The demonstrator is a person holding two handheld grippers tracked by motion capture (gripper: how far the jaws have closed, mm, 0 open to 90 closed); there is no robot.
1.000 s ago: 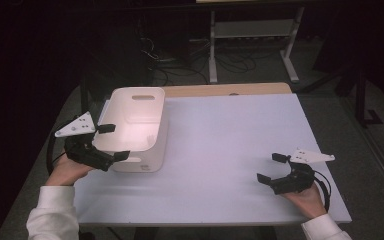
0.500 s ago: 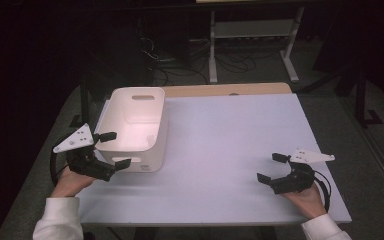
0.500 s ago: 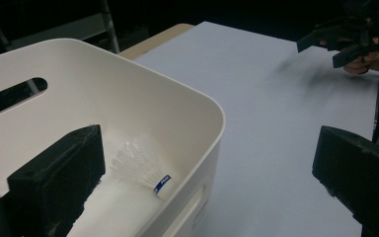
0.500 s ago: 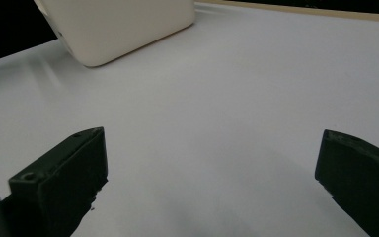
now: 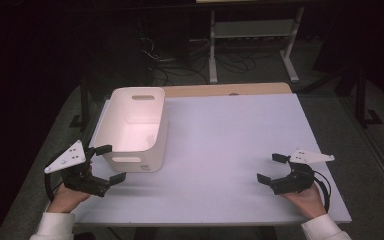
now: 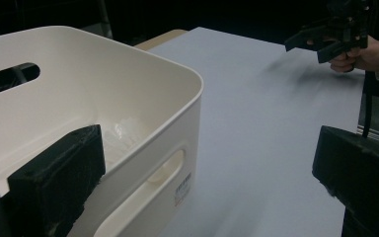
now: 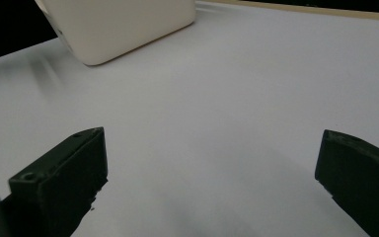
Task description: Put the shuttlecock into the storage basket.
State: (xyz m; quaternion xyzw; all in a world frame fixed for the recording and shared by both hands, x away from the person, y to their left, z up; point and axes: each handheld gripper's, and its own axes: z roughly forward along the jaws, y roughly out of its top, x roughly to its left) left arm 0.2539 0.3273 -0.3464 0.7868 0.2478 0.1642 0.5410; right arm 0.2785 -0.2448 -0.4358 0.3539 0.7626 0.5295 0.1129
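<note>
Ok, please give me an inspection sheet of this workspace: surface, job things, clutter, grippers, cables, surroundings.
Surface: table with pale top, bare apart from the bin.
Job's things: white bin upright at the left side, slot handles in its end walls; something pale inside, too unclear to name.
Clutter: nothing seen.
Grippers: left gripper open, at the bin's near end; right gripper open, low over the table's near right part.
Cables: black cable loops at the right gripper.
Surroundings: dark room, metal rack, floor wires.
</note>
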